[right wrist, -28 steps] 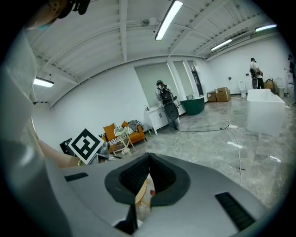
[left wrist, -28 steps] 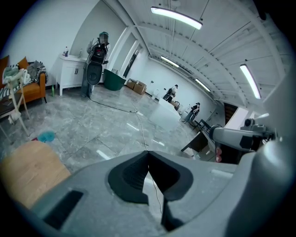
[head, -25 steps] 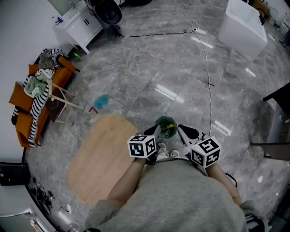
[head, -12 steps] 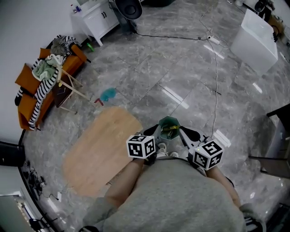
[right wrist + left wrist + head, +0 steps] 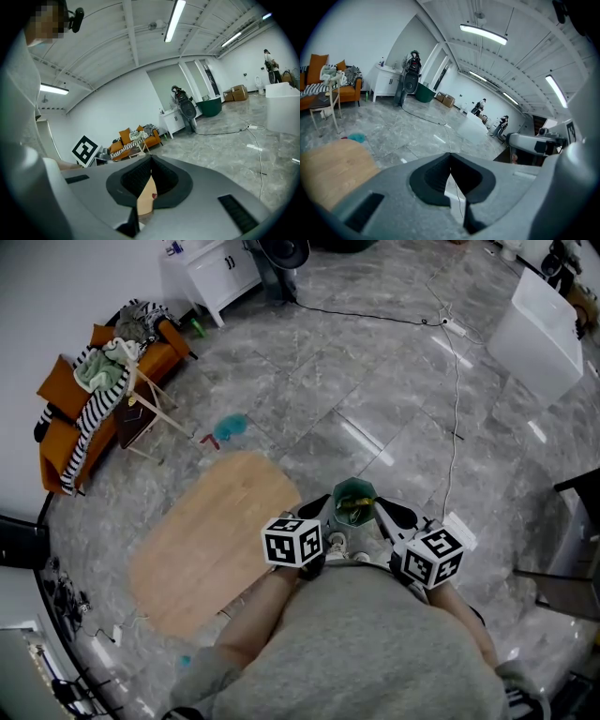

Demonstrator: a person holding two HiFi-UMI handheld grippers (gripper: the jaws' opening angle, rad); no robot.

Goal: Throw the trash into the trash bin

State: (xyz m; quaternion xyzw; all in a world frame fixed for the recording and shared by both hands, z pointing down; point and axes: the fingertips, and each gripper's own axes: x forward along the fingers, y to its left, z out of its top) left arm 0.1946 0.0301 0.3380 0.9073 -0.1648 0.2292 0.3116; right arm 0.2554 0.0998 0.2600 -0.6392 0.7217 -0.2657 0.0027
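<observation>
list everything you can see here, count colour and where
trash bin: one, green, yellowish trash inside, between the gripper tips
table: one, light wood, left of the person
sofa: one, orange, upper left, striped and pale clothes on it
stand: one, pale wood, beside the sofa
teal object: one, on the floor beyond the table
cabinet: one, white, top
fan: one, black, beside the cabinet
tub: one, white, upper right
cable: one, black, on the floor from the fan
left gripper: one, grey, shut
right gripper: one, grey, shut
sweater: grey, bottom
</observation>
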